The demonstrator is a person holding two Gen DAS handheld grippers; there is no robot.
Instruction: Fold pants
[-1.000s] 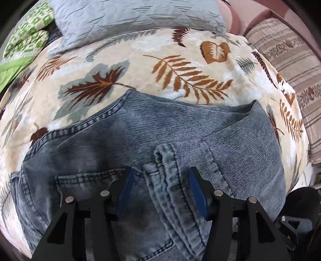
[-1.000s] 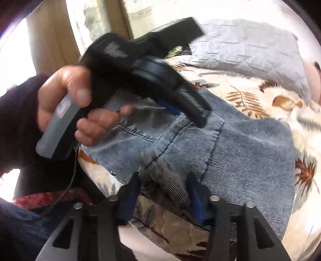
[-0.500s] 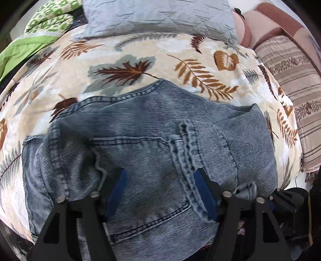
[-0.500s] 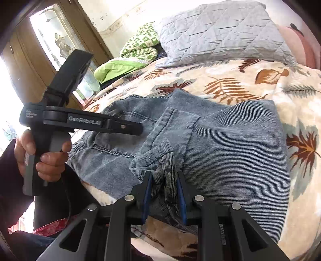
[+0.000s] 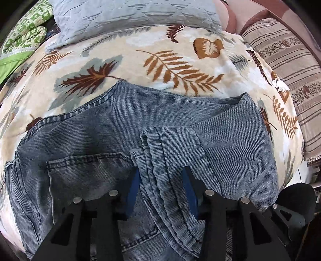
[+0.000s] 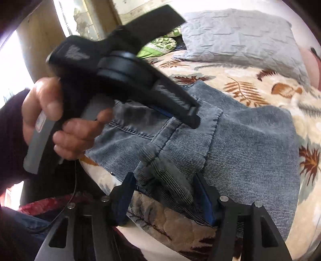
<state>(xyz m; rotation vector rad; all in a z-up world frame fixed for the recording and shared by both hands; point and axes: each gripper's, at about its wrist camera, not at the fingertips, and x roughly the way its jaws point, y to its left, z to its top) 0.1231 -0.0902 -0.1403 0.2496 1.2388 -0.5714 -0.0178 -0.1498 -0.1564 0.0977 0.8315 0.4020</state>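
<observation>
The blue denim pants [image 5: 180,124] lie folded on the leaf-patterned bed blanket [image 5: 140,66]; they also show in the right wrist view [image 6: 250,144]. My left gripper [image 5: 160,186] is open, its blue pads on either side of a bunched ridge of denim [image 5: 160,160] beside the back pocket [image 5: 86,170]. My right gripper [image 6: 166,192] is open around a bunched denim corner [image 6: 164,176] at the near bed edge. The left gripper, held in a hand [image 6: 60,120], shows in the right wrist view above the pants.
A grey quilted pillow [image 5: 136,18] lies at the head of the bed, green patterned bedding [image 5: 24,34] to its left. A striped cushion [image 5: 291,66] runs along the right side. The bed edge [image 6: 160,230] is just below my right gripper.
My right gripper, shut on the denim corner half a second ago, has opened. My left gripper has moved back over the bunched ridge, close above the pants.
</observation>
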